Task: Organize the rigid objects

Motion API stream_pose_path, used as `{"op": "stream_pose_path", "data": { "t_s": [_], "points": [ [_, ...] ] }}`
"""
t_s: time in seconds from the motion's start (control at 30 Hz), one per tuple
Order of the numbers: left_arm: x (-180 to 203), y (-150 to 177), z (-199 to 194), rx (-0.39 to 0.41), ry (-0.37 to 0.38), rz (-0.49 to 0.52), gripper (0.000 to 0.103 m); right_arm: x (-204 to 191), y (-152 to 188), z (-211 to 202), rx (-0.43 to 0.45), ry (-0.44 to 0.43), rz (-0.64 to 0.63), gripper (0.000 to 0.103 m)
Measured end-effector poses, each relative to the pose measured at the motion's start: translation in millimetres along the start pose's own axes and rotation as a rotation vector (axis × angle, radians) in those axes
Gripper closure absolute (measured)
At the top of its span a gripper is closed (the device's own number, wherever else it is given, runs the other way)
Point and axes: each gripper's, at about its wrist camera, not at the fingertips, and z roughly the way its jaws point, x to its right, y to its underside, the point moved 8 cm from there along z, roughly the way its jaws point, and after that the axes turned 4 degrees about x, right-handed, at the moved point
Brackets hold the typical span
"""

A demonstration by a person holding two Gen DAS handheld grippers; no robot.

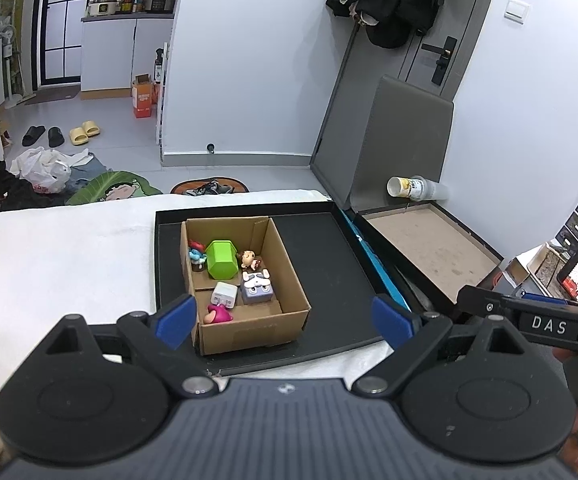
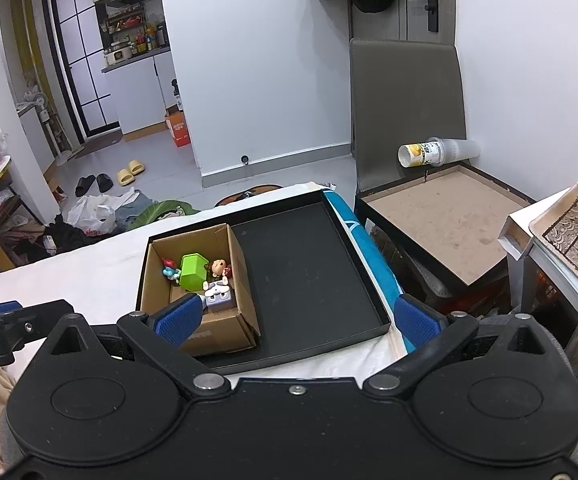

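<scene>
A cardboard box [image 1: 289,280] [image 2: 245,280] stands in the left part of a black tray [image 1: 329,256] [image 2: 309,268] on a white-covered table. Inside lie a green block [image 1: 221,259] [image 2: 193,270], a blue figurine [image 1: 197,256] [image 2: 171,270], a small doll [image 1: 249,259] [image 2: 219,267], a purple cube with a white toy [image 1: 256,288] [image 2: 219,296], a white cube [image 1: 225,294] and a pink toy [image 1: 219,314]. My left gripper [image 1: 285,322] is open and empty, above the box's near edge. My right gripper [image 2: 301,320] is open and empty over the tray's near edge.
A low brown-topped side table [image 1: 429,248] [image 2: 449,220] with a fallen cup [image 1: 409,188] [image 2: 429,154] stands right of the tray. A grey chair back [image 2: 405,112] leans behind it. Clothes and bags [image 1: 49,176] litter the floor beyond.
</scene>
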Motion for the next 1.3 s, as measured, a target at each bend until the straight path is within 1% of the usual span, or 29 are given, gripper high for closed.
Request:
{"op": "stream_pose_path", "data": {
  "t_s": [0.63,1.3],
  "points": [
    [-3.8,-0.6,-0.3,0.002,-0.011,-0.004,0.009,5.4,-3.1,0.0,0.017,0.031,-0.016,0.0],
    [-3.1,1.4,0.8,0.0,-0.003,0.004,0.009,1.0,-0.4,1.9,0.01,0.031,-0.026,0.0]
  ]
}}
